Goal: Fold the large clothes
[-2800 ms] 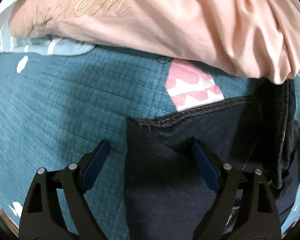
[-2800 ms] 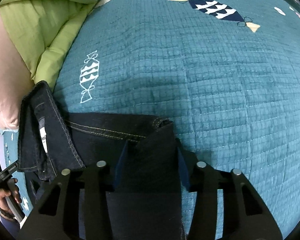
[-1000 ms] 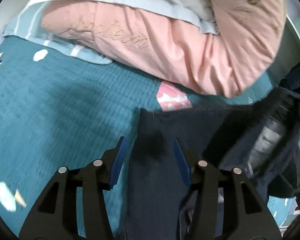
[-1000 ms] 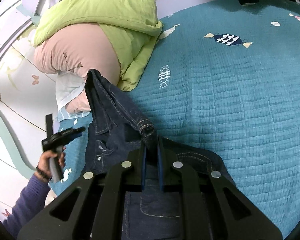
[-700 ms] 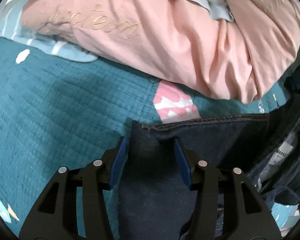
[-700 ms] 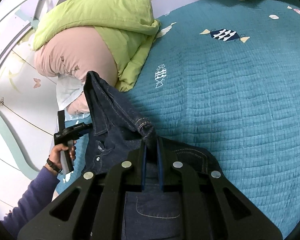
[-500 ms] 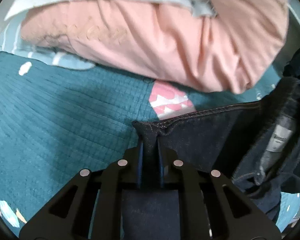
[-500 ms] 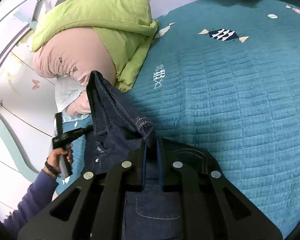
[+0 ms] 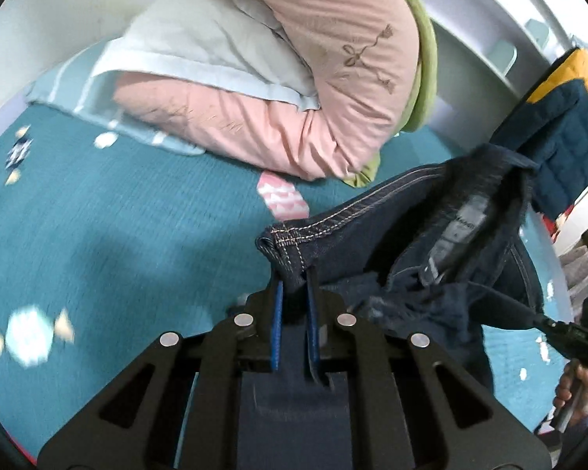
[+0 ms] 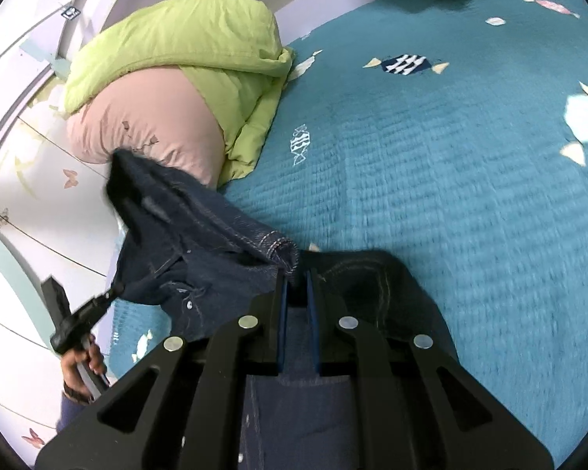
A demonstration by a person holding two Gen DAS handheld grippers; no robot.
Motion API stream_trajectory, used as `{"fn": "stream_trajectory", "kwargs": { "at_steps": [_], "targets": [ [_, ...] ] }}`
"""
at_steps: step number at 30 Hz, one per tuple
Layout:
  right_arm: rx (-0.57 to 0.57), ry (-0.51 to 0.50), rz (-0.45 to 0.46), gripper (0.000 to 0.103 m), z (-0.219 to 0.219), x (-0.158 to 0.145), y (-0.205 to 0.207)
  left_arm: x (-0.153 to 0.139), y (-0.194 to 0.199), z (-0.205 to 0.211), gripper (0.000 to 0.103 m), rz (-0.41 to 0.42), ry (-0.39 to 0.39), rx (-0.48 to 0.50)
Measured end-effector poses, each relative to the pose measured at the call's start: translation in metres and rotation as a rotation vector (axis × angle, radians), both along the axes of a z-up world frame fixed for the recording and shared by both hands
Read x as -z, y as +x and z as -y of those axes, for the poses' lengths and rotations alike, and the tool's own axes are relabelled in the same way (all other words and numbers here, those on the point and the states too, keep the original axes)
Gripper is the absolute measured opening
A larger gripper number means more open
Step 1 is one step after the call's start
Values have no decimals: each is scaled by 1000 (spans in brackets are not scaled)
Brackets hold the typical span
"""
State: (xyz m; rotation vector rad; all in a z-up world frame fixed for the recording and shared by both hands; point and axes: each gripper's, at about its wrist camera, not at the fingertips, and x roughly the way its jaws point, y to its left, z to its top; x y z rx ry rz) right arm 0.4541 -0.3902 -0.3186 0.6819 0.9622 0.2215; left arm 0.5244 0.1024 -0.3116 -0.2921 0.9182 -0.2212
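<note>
Jeans hang stretched between left tool and right tool, both clamped on the waistband.

Soft even daylight, motion blur, fisheye-warped edges

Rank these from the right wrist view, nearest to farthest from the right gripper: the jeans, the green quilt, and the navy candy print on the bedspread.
1. jeans: clamped in the right gripper, draping left.
2. green quilt: upper left, piled at the bed's edge.
3. navy candy print: upper right on the bedspread, about as far as the quilt's top; too close to call.
</note>
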Motion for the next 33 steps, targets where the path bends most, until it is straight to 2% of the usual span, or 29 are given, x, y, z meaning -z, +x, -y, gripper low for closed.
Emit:
{"fn": "stream_trajectory", "kwargs": {
  "at_steps": [1, 4, 8, 11, 15, 17, 18, 21, 23, 26, 29, 31, 33],
  "targets": [
    [4, 2, 1, 9, 2, -5, -13, -1, -18, -3, 9, -8, -24, -8],
    [5, 1, 8, 9, 8, -16, -44, -2, -68, -8, 9, -3, -33, -7],
    [15, -2, -7, 9, 13, -21, -86, 8, -127, -23, 9, -31, -71, -63],
    [6, -23, -42, 9, 14, -16, -122, 25, -179, -28, 9, -85, -53, -84],
    [-22, -56, -124, 8, 9, 8, -168, 59, -225, -34, 10, -189, -62, -97],
    [-34, -77, -168, 1, 4, 25, -186, 84, -242, -25, 10, -245, -33, -84],
    [-24, -101, -196, 1, 4, 36, -196, 90, -248, -22, 10, -251, -15, -85],
    [28, -87, -249, 1, 16, 61, -214, 107, -258, -25, 10, -277, -24, -118],
    [69, -63, -268, 1, 25, 70, -222, 107, -263, -29, 10, -287, -52, -133],
    [82, -57, -247, 2, 27, 64, -229, 97, -271, -28, 11, -266, -16, -104],
    [75, -58, -210, 4, 20, 50, -226, 83, -279, -31, 26, -233, 15, -114],
    [66, -65, -187, 5, 11, 44, -217, 69, -283, -32, 26, -205, 40, -149],
    [57, -40, -180, 5, 4, 45, -209, 54, -287, -32, 30, -189, 30, -182]
  ]
}}
